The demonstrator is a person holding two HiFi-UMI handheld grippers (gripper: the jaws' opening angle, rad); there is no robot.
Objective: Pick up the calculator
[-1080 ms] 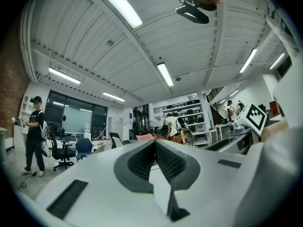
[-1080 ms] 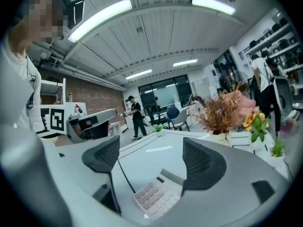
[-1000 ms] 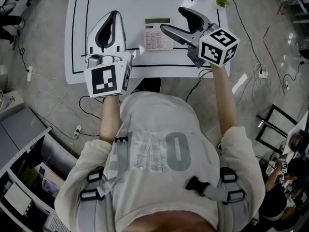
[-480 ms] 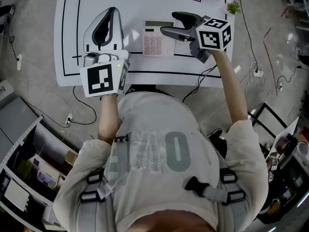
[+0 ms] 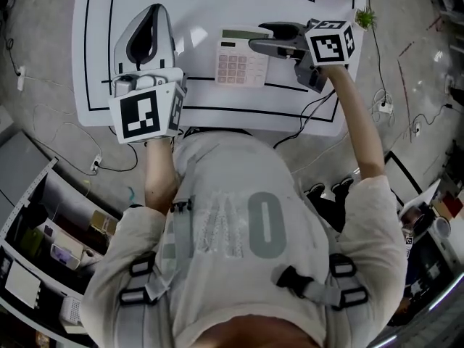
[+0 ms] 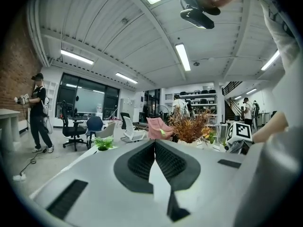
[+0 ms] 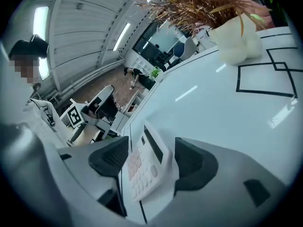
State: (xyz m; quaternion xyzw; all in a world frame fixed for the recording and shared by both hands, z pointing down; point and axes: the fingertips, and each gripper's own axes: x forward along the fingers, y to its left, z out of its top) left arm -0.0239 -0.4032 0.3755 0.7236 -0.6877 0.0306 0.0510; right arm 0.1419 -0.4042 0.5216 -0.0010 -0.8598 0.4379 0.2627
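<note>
Two grippers are over the glossy white table (image 5: 203,6) in the head view: the right gripper (image 5: 264,38) has come down to the calculator (image 5: 243,58), a flat pale plastic slab with pinkish keys near the table's front edge, so I judge the grasp is about to begin, while the left gripper (image 5: 154,11) waits beside it. In the left gripper view, its dark ribbed pads (image 6: 137,162) meet on nothing. In the right gripper view, the jaws are closing with the calculator between them, seemingly not yet squeezed.
</note>
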